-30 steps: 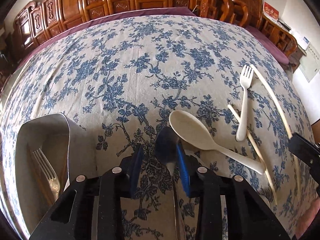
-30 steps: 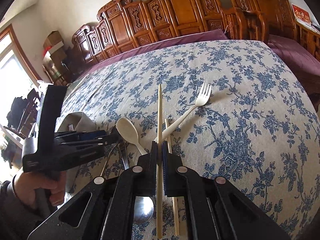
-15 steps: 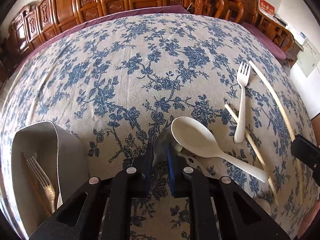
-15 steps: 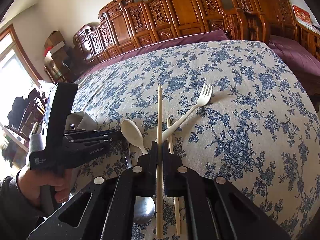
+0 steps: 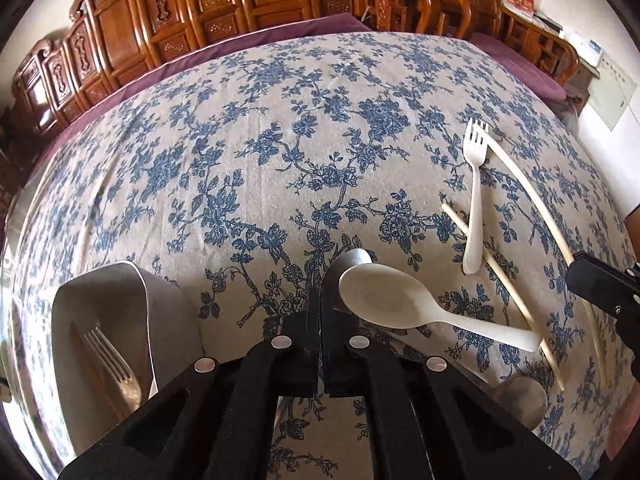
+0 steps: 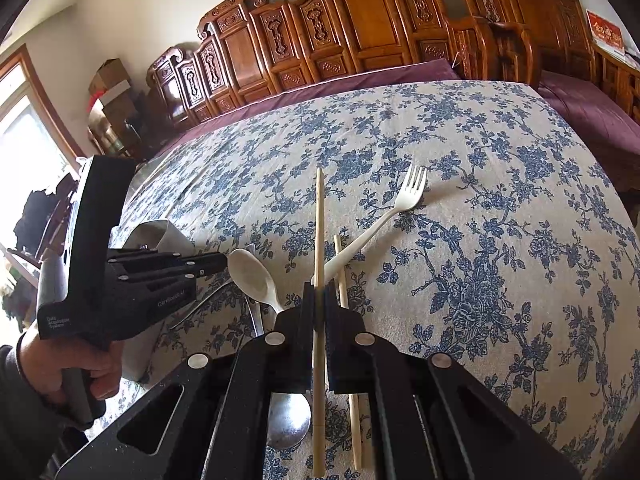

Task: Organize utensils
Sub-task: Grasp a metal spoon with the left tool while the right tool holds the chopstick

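Since jaws of left gripper (image 5: 320,292) have just been closing and now pinch bowl of shiny metal spoon (image 5: 354,256), lift slow and straight, clear of cream plastic spoon (image 5: 384,304) lying against its right; thin bowl could pivot. Spoon near centre of blue floral tablecloth (image 5: 280,140): bowl points far, long axis near-far, handle hidden under gripper. Grey holder (image 5: 168,320) near left. Right gripper (image 6: 320,300) clamps pale chopstick (image 6: 319,220).

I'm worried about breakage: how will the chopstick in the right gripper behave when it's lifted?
Probably stiff and light: the chopstick is a thin, straight, pale stick. The right gripper is shut on it well back from the far tip, so the long front end may dip or pivot. It looks smooth, so it could slip lengthwise.
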Action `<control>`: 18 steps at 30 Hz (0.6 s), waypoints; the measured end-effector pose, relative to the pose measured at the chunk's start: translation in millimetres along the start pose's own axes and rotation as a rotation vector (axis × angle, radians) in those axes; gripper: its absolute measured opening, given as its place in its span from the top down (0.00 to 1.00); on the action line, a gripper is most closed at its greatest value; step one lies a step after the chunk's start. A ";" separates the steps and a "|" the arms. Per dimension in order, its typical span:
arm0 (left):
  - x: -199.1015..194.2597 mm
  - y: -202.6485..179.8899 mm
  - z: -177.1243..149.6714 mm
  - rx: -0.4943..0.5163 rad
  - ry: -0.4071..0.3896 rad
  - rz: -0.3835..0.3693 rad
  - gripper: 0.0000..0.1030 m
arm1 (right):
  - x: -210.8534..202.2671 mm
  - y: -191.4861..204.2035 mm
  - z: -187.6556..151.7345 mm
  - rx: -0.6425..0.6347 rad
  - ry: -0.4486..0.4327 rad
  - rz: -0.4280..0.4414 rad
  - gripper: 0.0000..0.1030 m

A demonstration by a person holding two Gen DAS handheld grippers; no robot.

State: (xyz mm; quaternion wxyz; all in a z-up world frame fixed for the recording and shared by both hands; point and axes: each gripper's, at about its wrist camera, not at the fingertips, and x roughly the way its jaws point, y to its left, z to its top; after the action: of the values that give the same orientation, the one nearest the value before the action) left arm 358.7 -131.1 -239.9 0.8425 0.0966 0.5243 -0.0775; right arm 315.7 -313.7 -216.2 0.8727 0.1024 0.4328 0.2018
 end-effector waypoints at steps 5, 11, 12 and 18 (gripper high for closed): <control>10.0 -2.2 0.2 0.047 0.043 0.018 0.70 | 0.6 -0.1 -0.1 0.001 0.000 0.001 0.94; 17.2 -7.5 10.9 0.072 0.037 0.024 0.66 | 0.7 -0.3 -0.1 0.001 -0.001 0.000 0.94; 17.6 -8.4 12.6 0.073 0.040 0.016 0.64 | 1.3 -1.0 -0.3 0.001 0.000 -0.001 0.94; 22.4 -12.8 20.4 0.064 0.054 -0.042 0.54 | 3.1 -4.7 -0.5 0.006 0.003 -0.003 0.94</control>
State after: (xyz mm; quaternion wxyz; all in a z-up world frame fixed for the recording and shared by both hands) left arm 383.3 -149.1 -252.3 0.8228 0.1144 0.5459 -0.1092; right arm 318.2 -316.6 -220.3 0.8720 0.1041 0.4347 0.1995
